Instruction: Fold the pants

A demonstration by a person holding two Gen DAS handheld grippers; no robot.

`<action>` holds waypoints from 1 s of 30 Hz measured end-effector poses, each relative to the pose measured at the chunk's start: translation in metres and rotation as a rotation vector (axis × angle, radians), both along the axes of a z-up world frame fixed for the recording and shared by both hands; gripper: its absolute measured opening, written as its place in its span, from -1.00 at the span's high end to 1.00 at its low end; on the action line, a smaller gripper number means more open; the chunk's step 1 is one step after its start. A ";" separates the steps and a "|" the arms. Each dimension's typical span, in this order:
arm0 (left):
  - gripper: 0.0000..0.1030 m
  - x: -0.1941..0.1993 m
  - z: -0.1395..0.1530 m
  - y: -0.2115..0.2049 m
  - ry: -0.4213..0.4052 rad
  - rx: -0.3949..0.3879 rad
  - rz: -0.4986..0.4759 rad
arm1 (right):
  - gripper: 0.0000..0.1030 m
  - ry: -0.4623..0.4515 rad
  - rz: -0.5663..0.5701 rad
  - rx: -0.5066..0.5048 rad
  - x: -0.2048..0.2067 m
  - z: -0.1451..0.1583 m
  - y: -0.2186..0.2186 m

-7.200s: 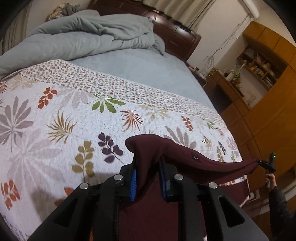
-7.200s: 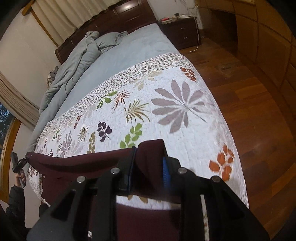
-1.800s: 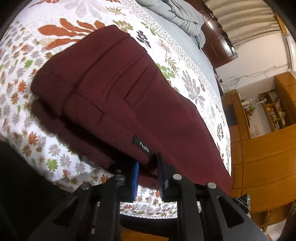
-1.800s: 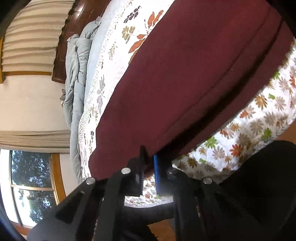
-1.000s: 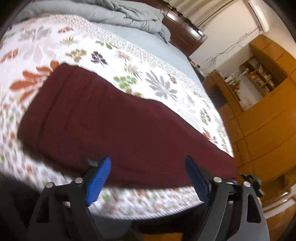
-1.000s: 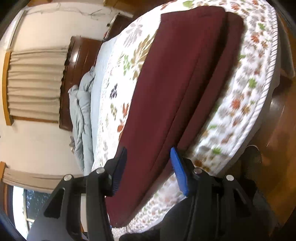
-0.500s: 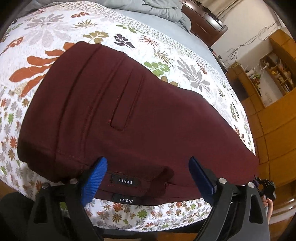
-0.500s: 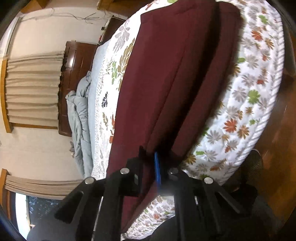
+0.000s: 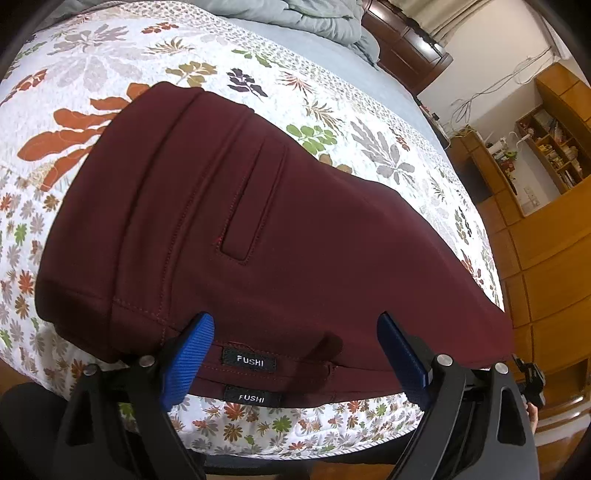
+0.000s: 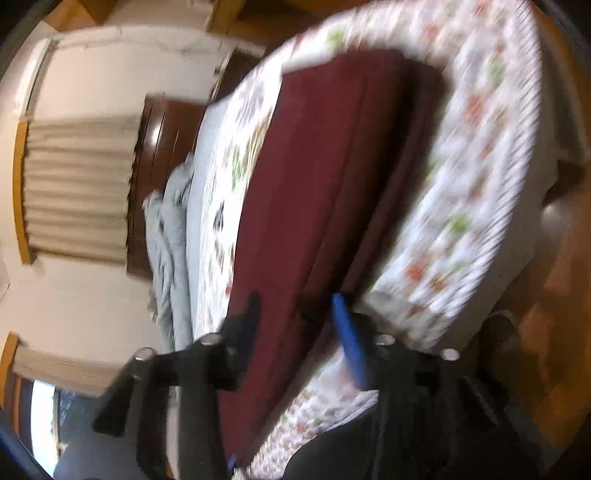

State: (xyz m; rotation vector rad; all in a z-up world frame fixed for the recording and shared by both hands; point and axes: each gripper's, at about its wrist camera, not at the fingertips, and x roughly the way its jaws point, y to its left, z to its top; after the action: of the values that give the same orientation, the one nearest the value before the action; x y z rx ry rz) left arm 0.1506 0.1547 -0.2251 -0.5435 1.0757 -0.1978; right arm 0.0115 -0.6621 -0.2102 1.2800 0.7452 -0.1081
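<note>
The pants (image 9: pixel 258 229), dark maroon, lie folded lengthwise across the foot of the bed, on the leaf-print quilt (image 9: pixel 92 70). Their waistband end is toward the left gripper (image 9: pixel 295 354), and the legs run off to the far side, where the hem nearly reaches the quilt's corner. A welt pocket faces up, and two small black labels reading FUSHI sit one above the other at the near edge, where the layers stack.

The left gripper hovers over that near edge with its blue fingers (image 9: pixel 192 350) spread wide apart, one on each side of the labels. They clamp nothing; the cloth lies slack below them.

The right gripper (image 10: pixel 295 325) shows in a blurred picture at the legs' end of the pants (image 10: pixel 314 177). Its fingers (image 10: pixel 347 332) are parting, with the near edge of the cloth in the gap between them and a clear space on either side, so the cloth is not pinched.

Beyond the quilt lies a rumpled grey duvet (image 9: pixel 325 18) against the dark wooden headboard (image 9: pixel 406 40).
</note>
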 end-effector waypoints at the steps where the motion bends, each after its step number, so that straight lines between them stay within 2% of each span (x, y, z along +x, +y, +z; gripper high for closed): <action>1: -0.75 0.000 0.000 0.000 0.000 0.003 -0.001 | 0.15 0.001 -0.027 -0.002 -0.005 0.002 -0.008; 5: -0.75 0.000 0.001 -0.001 0.005 0.005 -0.001 | 0.15 0.007 -0.165 0.002 -0.019 0.005 -0.051; 13: -0.77 0.003 0.001 -0.005 0.014 0.028 -0.001 | 0.15 0.028 -0.184 -0.040 0.006 -0.006 -0.074; 14: -0.78 0.003 0.001 -0.006 0.015 0.032 -0.003 | 0.24 0.022 -0.183 -0.043 0.009 -0.007 -0.077; 15: -0.79 0.004 0.001 -0.006 0.016 0.034 -0.004 | 0.61 0.016 -0.177 -0.047 0.012 -0.007 -0.080; 16: -0.80 0.004 0.001 -0.007 0.017 0.037 -0.004 | 0.75 0.017 -0.174 -0.056 0.015 -0.006 -0.080; 17: -0.80 0.005 0.001 -0.007 0.017 0.040 -0.005 | 0.76 0.020 -0.176 -0.085 0.015 -0.001 -0.081; 20: -0.83 0.005 0.000 -0.008 0.012 0.043 -0.003 | 0.77 0.019 -0.186 -0.117 0.010 0.004 -0.080; 24: -0.87 0.006 0.000 -0.011 0.014 0.057 -0.008 | 0.75 0.056 -0.188 -0.088 0.008 -0.016 -0.081; 27: -0.87 0.006 0.001 -0.009 0.016 0.048 -0.009 | 0.64 0.028 -0.154 -0.095 0.010 -0.015 -0.084; 30: -0.87 0.003 0.007 -0.006 -0.002 0.024 0.006 | 0.47 0.028 -0.185 -0.113 0.000 -0.004 -0.090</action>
State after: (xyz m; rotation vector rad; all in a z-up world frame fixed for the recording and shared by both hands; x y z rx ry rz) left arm 0.1534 0.1486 -0.2182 -0.5246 1.0735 -0.1801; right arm 0.0117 -0.7521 -0.2145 1.2395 0.6345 -0.3147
